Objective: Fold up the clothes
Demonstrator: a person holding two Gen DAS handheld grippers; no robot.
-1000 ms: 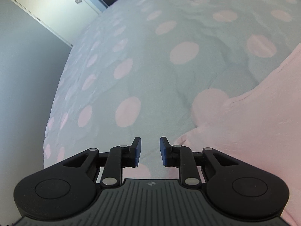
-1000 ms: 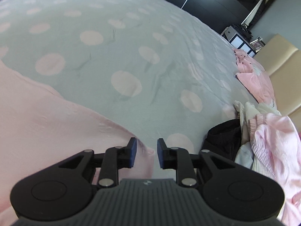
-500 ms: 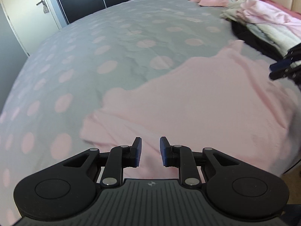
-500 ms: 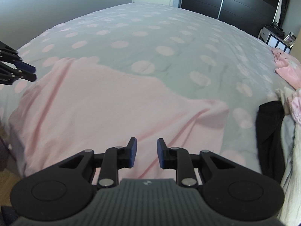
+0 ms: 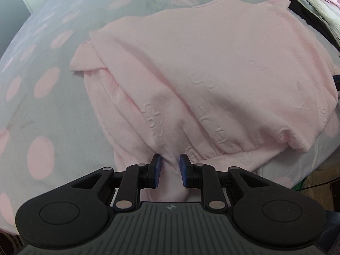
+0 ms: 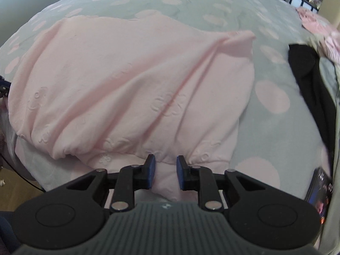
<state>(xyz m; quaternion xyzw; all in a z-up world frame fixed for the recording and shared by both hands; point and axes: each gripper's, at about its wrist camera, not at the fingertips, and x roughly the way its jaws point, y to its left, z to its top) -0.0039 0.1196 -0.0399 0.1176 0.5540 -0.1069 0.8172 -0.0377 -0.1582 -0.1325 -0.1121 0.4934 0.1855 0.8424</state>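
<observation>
A pale pink garment (image 5: pixel 201 74) with embossed patterns lies folded over on the dotted bedspread; it also fills the right wrist view (image 6: pixel 131 89). My left gripper (image 5: pixel 170 171) is open with a bunch of the pink cloth's near-left hem between its blue pads. My right gripper (image 6: pixel 164 170) is open with the near-right hem between its pads. The pads do not press the cloth in either view.
The grey bedspread with pink dots (image 5: pixel 42 110) surrounds the garment. A pile of black, white and pink clothes (image 6: pixel 314 78) lies to the right. A dark box or screen (image 6: pixel 318 193) sits at the near right. The bed's near edge and floor (image 6: pixel 12 189) are close.
Both grippers have dropped from above the bed to the near hem of the pink garment. The garment now lies doubled over itself. The jaws stay the same width apart.
</observation>
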